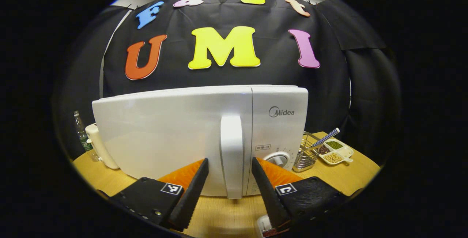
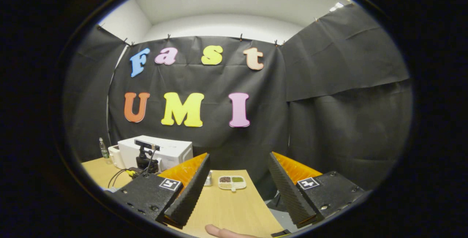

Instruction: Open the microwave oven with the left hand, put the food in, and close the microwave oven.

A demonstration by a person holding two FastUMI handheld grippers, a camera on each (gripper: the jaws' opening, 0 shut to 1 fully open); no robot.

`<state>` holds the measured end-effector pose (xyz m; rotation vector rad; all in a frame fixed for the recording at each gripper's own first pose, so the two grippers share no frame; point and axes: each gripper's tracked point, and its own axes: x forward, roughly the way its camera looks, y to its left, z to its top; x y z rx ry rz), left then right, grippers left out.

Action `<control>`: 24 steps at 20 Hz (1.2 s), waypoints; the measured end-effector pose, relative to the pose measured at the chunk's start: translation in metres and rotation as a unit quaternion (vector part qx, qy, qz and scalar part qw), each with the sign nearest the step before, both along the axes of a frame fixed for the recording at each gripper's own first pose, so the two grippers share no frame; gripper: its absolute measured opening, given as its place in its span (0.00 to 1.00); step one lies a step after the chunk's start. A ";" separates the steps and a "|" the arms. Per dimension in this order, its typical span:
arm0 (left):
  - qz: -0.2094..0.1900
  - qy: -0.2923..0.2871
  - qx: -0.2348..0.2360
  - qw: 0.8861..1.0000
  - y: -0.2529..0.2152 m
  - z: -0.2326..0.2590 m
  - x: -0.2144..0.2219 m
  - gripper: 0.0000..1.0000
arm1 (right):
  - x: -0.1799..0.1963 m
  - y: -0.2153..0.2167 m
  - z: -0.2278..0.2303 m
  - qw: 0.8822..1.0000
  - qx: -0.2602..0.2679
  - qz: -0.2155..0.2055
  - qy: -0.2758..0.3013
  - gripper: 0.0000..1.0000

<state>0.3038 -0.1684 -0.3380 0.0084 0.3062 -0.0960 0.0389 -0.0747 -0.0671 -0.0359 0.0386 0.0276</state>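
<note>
The white microwave (image 1: 175, 135) stands close in front in the left gripper view, door closed. Its vertical white handle (image 1: 231, 150) rises between the fingers of my left gripper (image 1: 229, 163), which is open, with a small gap on each side of the handle. A white divided dish of beans and grains (image 1: 334, 151) lies right of the microwave. In the right gripper view my right gripper (image 2: 238, 157) hangs open and empty over the wooden table (image 2: 234, 208), with the dish (image 2: 232, 182) ahead of it. The microwave (image 2: 168, 150) sits far left there, the left gripper's dark body (image 2: 146, 159) before it.
A wire basket (image 1: 305, 154) holding a checked-handle utensil stands between microwave and dish. A plastic bottle (image 1: 82, 135) and a cream-coloured appliance (image 1: 100, 146) sit left of the microwave. A fingertip (image 2: 223, 231) shows at the table's near edge, whose right side drops off.
</note>
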 end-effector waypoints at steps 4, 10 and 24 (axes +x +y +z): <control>-0.007 0.011 -0.043 0.999 -0.007 -0.004 -0.004 0.31 | -0.003 0.003 -0.001 1.000 -0.011 0.002 0.002 0.92; -0.009 0.006 -0.036 0.999 -0.002 -0.005 -0.019 0.11 | -0.012 0.002 0.003 1.000 -0.020 -0.003 0.002 0.92; -0.028 -0.007 -0.035 0.999 0.058 0.008 -0.138 0.11 | -0.048 0.037 -0.001 1.000 -0.013 0.007 -0.005 1.00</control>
